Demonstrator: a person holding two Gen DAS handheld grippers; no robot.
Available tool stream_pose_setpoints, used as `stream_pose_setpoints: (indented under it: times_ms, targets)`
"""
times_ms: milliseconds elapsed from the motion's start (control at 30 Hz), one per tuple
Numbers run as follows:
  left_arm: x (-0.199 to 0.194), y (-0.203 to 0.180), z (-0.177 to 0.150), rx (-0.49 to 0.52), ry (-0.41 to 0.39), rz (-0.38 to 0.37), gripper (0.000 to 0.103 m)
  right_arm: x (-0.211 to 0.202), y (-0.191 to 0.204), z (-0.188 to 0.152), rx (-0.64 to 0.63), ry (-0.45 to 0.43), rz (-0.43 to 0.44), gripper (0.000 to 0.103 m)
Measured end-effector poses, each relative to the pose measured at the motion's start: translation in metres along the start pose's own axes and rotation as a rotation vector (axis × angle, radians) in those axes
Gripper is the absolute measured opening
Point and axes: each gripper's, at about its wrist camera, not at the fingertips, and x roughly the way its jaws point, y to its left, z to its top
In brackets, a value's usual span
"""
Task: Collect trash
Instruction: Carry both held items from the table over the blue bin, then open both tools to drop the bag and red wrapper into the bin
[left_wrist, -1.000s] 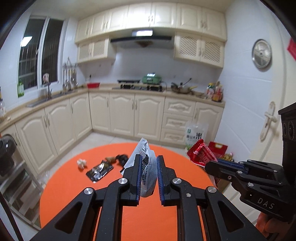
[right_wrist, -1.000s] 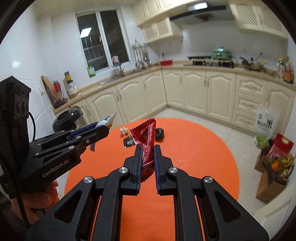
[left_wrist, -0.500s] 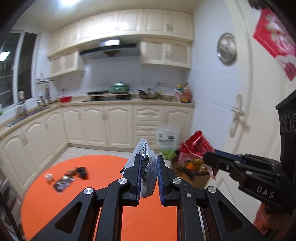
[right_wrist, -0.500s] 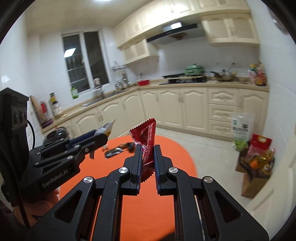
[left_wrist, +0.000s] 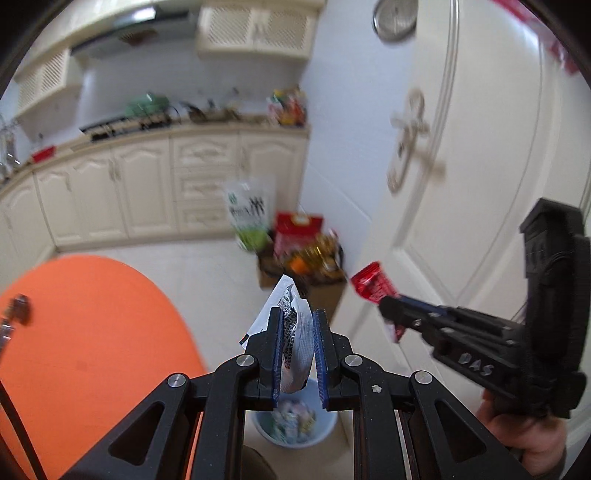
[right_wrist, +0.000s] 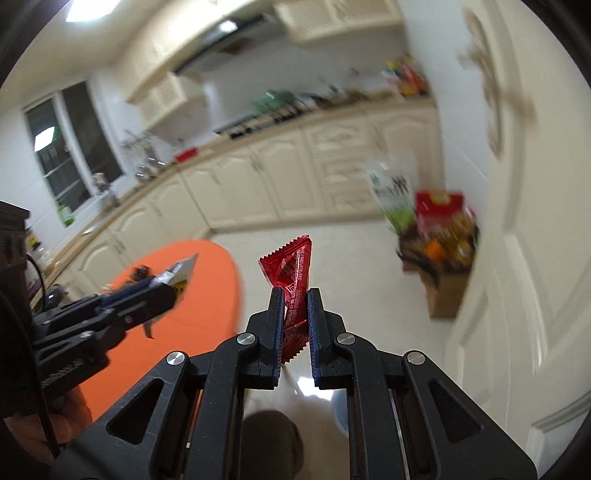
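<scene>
Over the blue bin (left_wrist: 295, 421), left gripper (left_wrist: 298, 347) was clamped on a white wrapper (left_wrist: 293, 332). At 3 o'clock, right gripper (right_wrist: 295, 325) pinched a red wrapper (right_wrist: 291, 273)

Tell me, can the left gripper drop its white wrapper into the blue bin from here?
Probably yes. The left gripper holds the white wrapper almost above the open blue bin, and nothing shows between them.

A crumpled white plastic wrapper with black print (left_wrist: 293, 332) stands upright, pinched between the left gripper (left_wrist: 298, 345) pads, its torn top pointing to 12 o'clock. Directly below it, at 6 o'clock, sits a pale blue round bin (left_wrist: 325, 430) holding trash. A shiny red foil wrapper with zigzag edges (right_wrist: 291, 280) stands upright, clamped in the right gripper (right_wrist: 295, 325).
</scene>
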Motion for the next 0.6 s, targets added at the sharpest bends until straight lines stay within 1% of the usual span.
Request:
stream_pose_setpoints:
  times_ms: [33, 67, 100, 200, 300, 367, 433, 467, 533, 567, 600]
  targets:
    - [0.014, -0.003, 0.002, 0.003, 0.029, -0.008, 0.012, 0.012, -0.019, -0.007, 0.034, 0.031, -0.007, 0.012]
    - [0.028, -0.006, -0.001, 0.008, 0.057, -0.009, 0.012, 0.02, -0.029, -0.013, 0.054, 0.051, -0.01, 0.012]
    - [0.042, -0.001, 0.001, 0.008, 0.088, -0.014, 0.012, 0.033, -0.045, -0.022, 0.086, 0.086, -0.016, 0.012]
    - [0.085, 0.002, -0.005, 0.003, 0.192, -0.023, 0.012, 0.064, -0.077, -0.042, 0.147, 0.16, -0.025, 0.012]
    - [0.14, 0.008, 0.016, -0.006, 0.274, -0.03, 0.012, 0.095, -0.106, -0.063, 0.203, 0.236, -0.037, 0.012]
    - [0.165, 0.009, 0.014, -0.012, 0.32, -0.026, 0.012, 0.111, -0.119, -0.073, 0.237, 0.266, -0.033, 0.012]
    - [0.195, 0.005, 0.026, -0.021, 0.353, -0.017, 0.012, 0.126, -0.13, -0.083, 0.27, 0.296, -0.036, 0.012]
    - [0.207, 0.008, 0.026, -0.028, 0.377, -0.011, 0.012, 0.132, -0.135, -0.086, 0.284, 0.306, -0.036, 0.012]
    - [0.245, 0.001, 0.048, -0.042, 0.411, -0.005, 0.013, 0.143, -0.141, -0.092, 0.316, 0.323, -0.032, 0.012]
    - [0.256, 0.003, 0.049, -0.048, 0.441, -0.014, 0.014, 0.146, -0.145, -0.093, 0.33, 0.324, -0.031, 0.016]
    - [0.268, -0.006, 0.051, -0.048, 0.454, -0.016, 0.02, 0.151, -0.152, -0.096, 0.356, 0.322, -0.034, 0.021]
